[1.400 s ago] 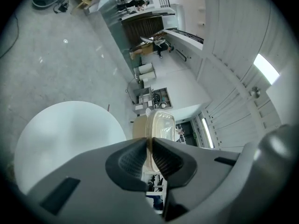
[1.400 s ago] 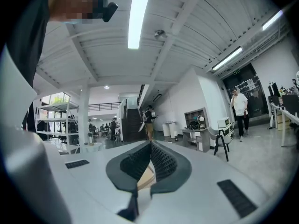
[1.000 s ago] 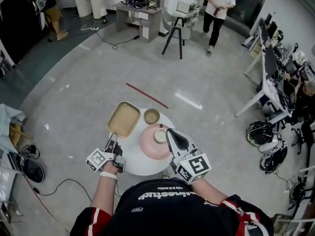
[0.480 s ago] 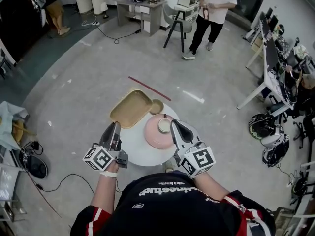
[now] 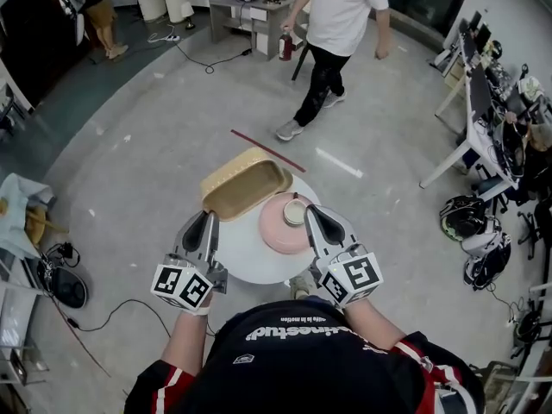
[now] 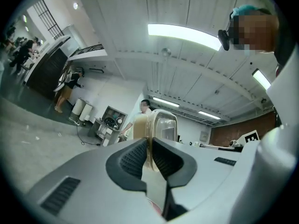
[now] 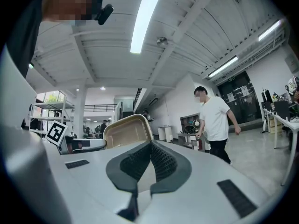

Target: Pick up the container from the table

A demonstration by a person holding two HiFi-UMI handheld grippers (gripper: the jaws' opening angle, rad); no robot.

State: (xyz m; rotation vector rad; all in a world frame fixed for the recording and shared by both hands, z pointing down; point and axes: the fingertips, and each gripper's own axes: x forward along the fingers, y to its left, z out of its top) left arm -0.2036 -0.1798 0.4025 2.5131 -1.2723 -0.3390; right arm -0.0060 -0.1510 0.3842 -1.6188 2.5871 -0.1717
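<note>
- Risk: left gripper (image 5: 205, 219) is clamped on just one thin rim edge of the tan rectangular plastic container (image 5: 246, 188), so it could pivot or slip out onto the round white table (image 5: 246, 266).
- Container: shallow, empty, tilted, held up over the table's far-left side.
- Right gripper (image 5: 312, 214): clenched, empty, by the pink plate (image 5: 274, 231).

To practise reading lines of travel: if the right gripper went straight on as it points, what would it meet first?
Probably the container held up ahead; depth is unclear, so it may pass beside it.
</note>
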